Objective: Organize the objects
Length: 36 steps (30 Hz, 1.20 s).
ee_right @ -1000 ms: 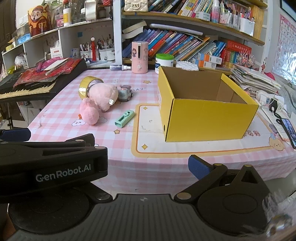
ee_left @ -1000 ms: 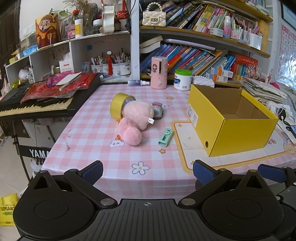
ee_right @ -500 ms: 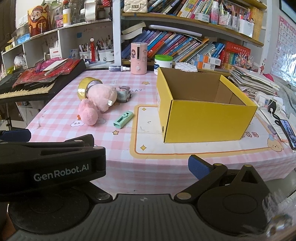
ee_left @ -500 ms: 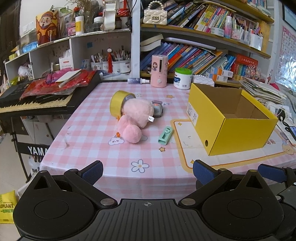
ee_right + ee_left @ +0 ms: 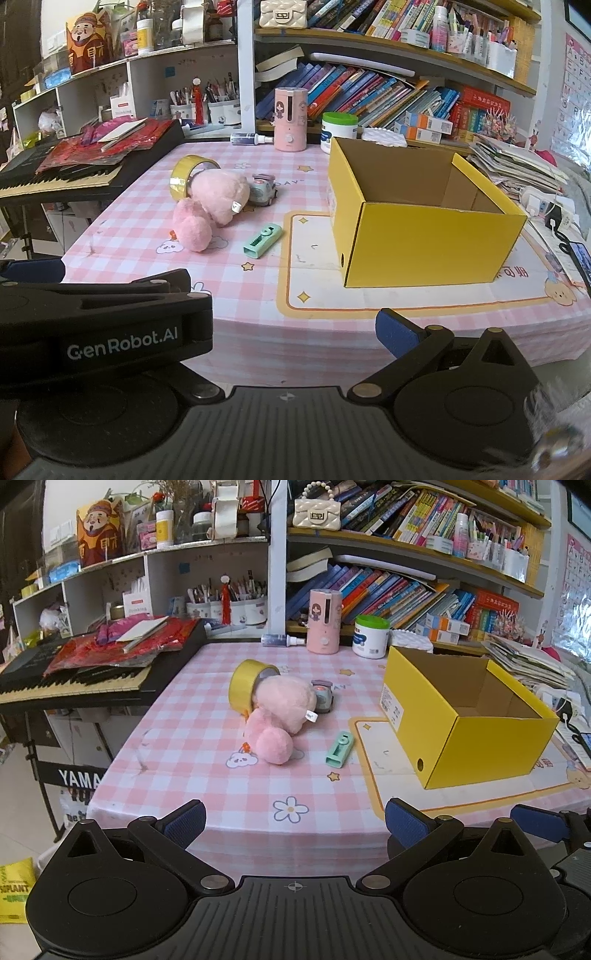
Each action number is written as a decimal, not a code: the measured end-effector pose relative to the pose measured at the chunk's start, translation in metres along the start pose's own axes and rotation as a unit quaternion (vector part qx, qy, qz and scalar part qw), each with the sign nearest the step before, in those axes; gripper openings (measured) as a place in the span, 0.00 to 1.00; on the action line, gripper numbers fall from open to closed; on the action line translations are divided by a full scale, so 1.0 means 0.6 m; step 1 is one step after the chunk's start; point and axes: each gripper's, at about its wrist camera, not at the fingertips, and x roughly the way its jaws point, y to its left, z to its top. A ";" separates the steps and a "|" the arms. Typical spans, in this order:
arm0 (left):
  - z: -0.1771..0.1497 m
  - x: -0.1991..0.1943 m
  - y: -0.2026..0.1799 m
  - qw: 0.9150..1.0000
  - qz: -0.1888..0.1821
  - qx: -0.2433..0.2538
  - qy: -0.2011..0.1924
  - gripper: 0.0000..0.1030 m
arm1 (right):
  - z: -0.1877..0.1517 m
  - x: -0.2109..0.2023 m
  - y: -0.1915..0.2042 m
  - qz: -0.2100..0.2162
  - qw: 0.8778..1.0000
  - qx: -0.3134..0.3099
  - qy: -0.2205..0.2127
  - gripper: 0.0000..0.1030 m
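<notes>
Pink plush toy lies mid-frame on the pink checked tablecloth, w/ a white tag showing on its side; a yellow tape roll stands on edge touching its upper-left side, and a small grey toy car sits just right of it, partly hidden by the plush. A mint-green stapler-like item lies apart, lower right of the plush, near the edge of a cream mat w/ orange border. On that mat, right of centre, stands an open yellow cardboard box; inside looks empty from both views. Behind, toward top centre, a pink cylindrical dispenser and a white jar w/ green lid stand at the table's back edge below the bookshelves. A black keyboard w/ red wrappers on top fills the left side. Left gripper sits at the bottom of the frame, short of the table's near edge, blue pads wide apart, nothing between them. Right gripper: right blue pad visible, left finger hidden behind the left unit's body marked GenRobot.AI, but the gap looks wide and nothing is held.
</notes>
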 end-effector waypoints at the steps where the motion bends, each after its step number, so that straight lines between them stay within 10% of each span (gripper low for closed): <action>1: 0.000 0.000 0.001 1.000 -0.002 -0.001 0.001 1.00 | 0.000 0.000 0.001 0.001 1.000 -0.001 0.000 1.00; 24: 0.019 0.035 0.027 1.000 0.006 -0.027 0.004 0.99 | 0.024 0.034 0.013 0.042 0.999 -0.033 0.009 0.98; 36: 0.054 0.112 0.047 0.998 0.019 -0.061 0.021 0.90 | 0.076 0.130 0.016 0.065 0.996 -0.052 0.033 0.73</action>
